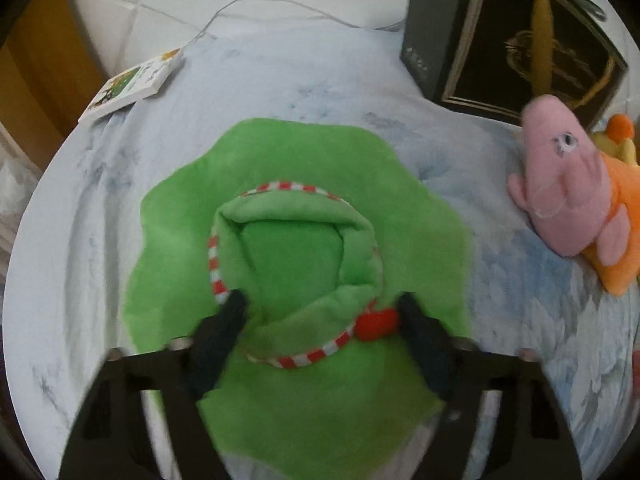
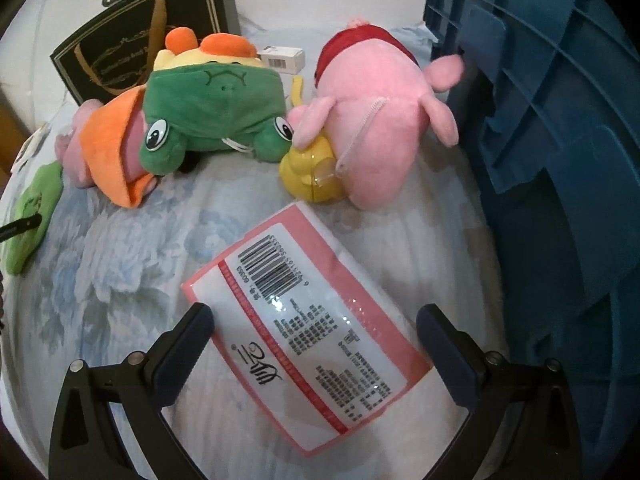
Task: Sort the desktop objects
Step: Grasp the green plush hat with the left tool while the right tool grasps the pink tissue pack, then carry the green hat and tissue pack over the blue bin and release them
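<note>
Sorting looks barely begun, judging by how much lies loose on the pale blue-patterned surface. The left tongs reach down over a green plush hat with a red-and-white striped band, which lies flat in the middle of the left wrist view; the tips sit at either side of its raised crown, half-closed, and seem to touch the fabric, though the blur keeps me from saying that they pinch it. The right tongs are spread wide on either side of a pink-bordered packet with a barcode, which lies flat below them; neither tip presses on it.

Everything else waits. A green frog plush lies against a pink toy in an orange dress, a larger pink pig plush leans on a yellow toy, and a small white box sits behind them near a black gift bag. A small card pack rests at the far edge in the left view.

A blue plastic crate stands just beside the pig (a likely destination, I judge, though its inside is out of sight, so whether anything is already in it cannot be told). My reading: two items are being taken up, and the plush toys, box and cards all remain to be sorted.
</note>
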Motion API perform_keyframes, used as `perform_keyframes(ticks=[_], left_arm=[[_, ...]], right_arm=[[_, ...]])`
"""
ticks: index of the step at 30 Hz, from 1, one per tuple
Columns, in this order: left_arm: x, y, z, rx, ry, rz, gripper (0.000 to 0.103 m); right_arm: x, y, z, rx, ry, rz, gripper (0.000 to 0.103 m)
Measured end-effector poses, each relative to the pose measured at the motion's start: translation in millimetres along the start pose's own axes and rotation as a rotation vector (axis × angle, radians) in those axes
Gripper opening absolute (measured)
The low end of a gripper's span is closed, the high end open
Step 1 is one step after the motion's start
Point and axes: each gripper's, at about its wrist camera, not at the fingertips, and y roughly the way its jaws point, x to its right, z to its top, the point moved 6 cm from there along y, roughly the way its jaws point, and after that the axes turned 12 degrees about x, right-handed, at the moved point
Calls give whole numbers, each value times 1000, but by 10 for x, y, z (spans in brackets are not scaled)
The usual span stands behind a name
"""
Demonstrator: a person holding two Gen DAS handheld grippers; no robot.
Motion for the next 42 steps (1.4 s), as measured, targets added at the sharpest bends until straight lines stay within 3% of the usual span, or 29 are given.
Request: perform_keyframes(ticks=[1,3,7,14,19,21,25,35,42], left_arm=[[36,-42,-16,3,18,-1,50],[107,-117,-77,6,53,-1,41],[171,-354,-333,-6,57,-21,31],[170,-601,-587,-8,10,-15,29],[99,-533,-508,-7,-32,11,28],[109,-595,-475,11,-31,35,28],[198,-845,-470,57,-17,39,28],[601,-1544,-782,93,36,-59,28],[924,-2199,-806,205,72,-149,28]], right_arm=[[-1,7,0,-3,-6,9,103],[3,56,-11,-13,-9,42,103],[-31,42,-43,-56,20,58,103],[-432,-64,-272,-98,-126,117,103],[-368,72,-228,-110,-92,122,103],[-341,102,-221,-132,-68,111,90],[-371,9,-223,-133,-94,96,87],[-401,-757,-189,-21,-94,133,87],[-789,-1352,-325,116,-106,169,87]])
